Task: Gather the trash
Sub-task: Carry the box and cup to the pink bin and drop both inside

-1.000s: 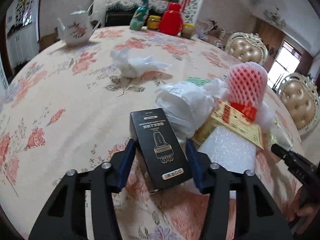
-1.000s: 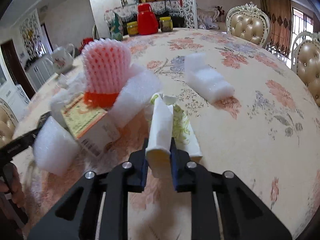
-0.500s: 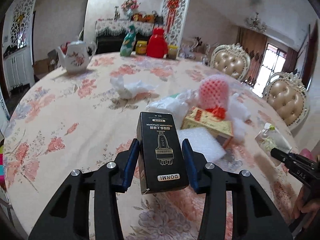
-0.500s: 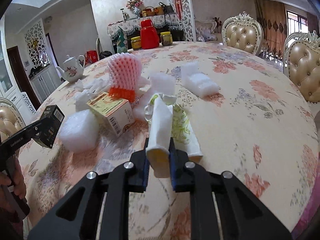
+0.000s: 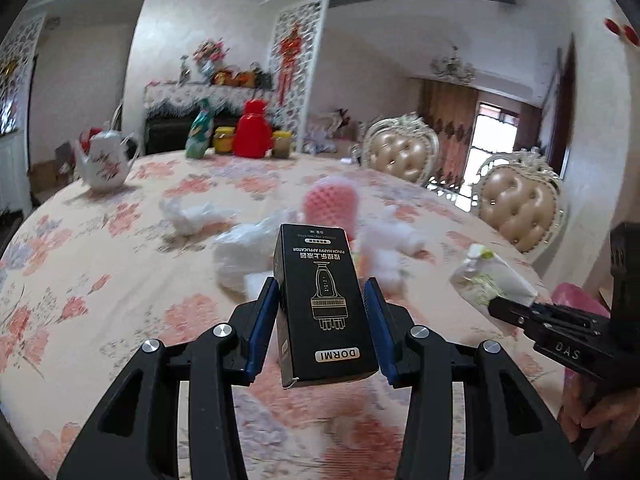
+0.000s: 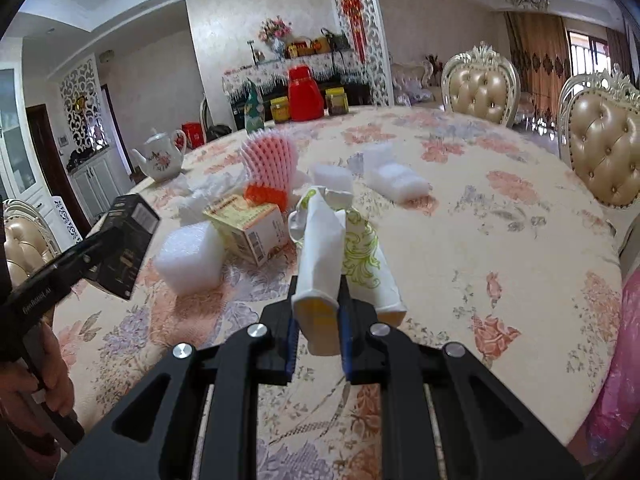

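My left gripper [image 5: 326,312] is shut on a black DORMI box [image 5: 324,304] and holds it above the floral table [image 5: 100,280]; the box also shows in the right wrist view [image 6: 126,240]. My right gripper [image 6: 318,320] is shut on a crumpled white paper cup with green print [image 6: 336,256], lifted over the table; the cup shows at the right of the left wrist view [image 5: 492,280]. On the table lie a pink foam net [image 6: 270,164], a yellow carton [image 6: 248,232], white foam blocks [image 6: 188,256], and crumpled plastic [image 5: 240,248].
A teapot [image 5: 106,160], a red jug [image 5: 253,136], a green bottle [image 5: 200,136] and jars stand at the table's far edge. Padded chairs [image 6: 604,144] ring the right side. A pink plastic bag [image 6: 624,380] hangs past the table's right edge.
Both grippers have lifted and drawn back from the trash pile with their loads held. The table items look farther away and lower in both views.
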`<state>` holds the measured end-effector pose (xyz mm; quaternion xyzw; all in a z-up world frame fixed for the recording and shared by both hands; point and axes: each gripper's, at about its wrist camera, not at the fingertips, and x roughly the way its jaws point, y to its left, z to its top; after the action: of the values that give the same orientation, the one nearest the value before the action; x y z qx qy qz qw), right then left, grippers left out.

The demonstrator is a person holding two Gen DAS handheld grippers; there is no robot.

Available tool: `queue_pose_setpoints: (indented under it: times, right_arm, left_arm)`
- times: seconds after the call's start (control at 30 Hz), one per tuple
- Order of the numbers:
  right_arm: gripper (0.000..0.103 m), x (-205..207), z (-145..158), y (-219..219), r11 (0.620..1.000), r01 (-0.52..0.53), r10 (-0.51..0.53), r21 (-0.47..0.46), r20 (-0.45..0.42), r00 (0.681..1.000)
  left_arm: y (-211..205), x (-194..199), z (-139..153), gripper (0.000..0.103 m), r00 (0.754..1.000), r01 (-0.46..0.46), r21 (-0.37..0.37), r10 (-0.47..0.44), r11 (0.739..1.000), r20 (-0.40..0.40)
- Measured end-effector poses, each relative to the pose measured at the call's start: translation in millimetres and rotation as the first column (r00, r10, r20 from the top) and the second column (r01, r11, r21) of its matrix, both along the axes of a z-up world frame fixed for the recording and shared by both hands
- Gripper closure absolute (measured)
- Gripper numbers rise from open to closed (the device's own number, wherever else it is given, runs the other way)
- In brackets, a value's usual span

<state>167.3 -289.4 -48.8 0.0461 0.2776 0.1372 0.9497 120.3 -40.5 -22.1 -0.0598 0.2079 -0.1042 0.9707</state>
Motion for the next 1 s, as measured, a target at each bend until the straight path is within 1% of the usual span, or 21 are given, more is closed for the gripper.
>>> queue_pose_setpoints:
  times: [0.17, 0.3, 0.5, 0.6, 0.8, 1.0]
  right_arm:
    - [0.087, -19, 11, -6, 1.0, 0.017, -0.017, 0.005, 0.077, 0.997]
    - [0.086, -28, 16, -12, 0.999, 0.03, -0.031, 0.016, 0.109, 0.994]
    - [0.086, -35, 18, -22, 0.998, 0.056, -0.059, 0.02, 0.126, 0.99]
    - [0.086, -40, 19, -35, 0.996, 0.09, -0.093, 0.024, 0.14, 0.986]
    - [0.086, -52, 19, -70, 0.983, 0.18, -0.183, 0.033, 0.141, 0.973]
    - [0.086, -67, 17, -109, 0.96, 0.275, -0.278, 0.043, 0.143, 0.95]
  left_arm:
    - [-21, -12, 5, 0.061, 0.997, 0.045, 0.025, -0.047, 0.999, 0.06]
    - [-33, -21, 6, 0.061, 0.993, 0.072, 0.051, -0.076, 0.996, 0.095]
    - [-48, -22, 8, 0.061, 0.987, 0.107, 0.071, -0.115, 0.992, 0.111]
    - [-60, -18, 9, 0.061, 0.982, 0.143, 0.079, -0.151, 0.987, 0.11]
    - [-95, -6, 10, 0.061, 0.963, 0.236, 0.087, -0.245, 0.968, 0.109]
    - [-142, 8, 9, 0.061, 0.934, 0.333, 0.094, -0.342, 0.938, 0.102]
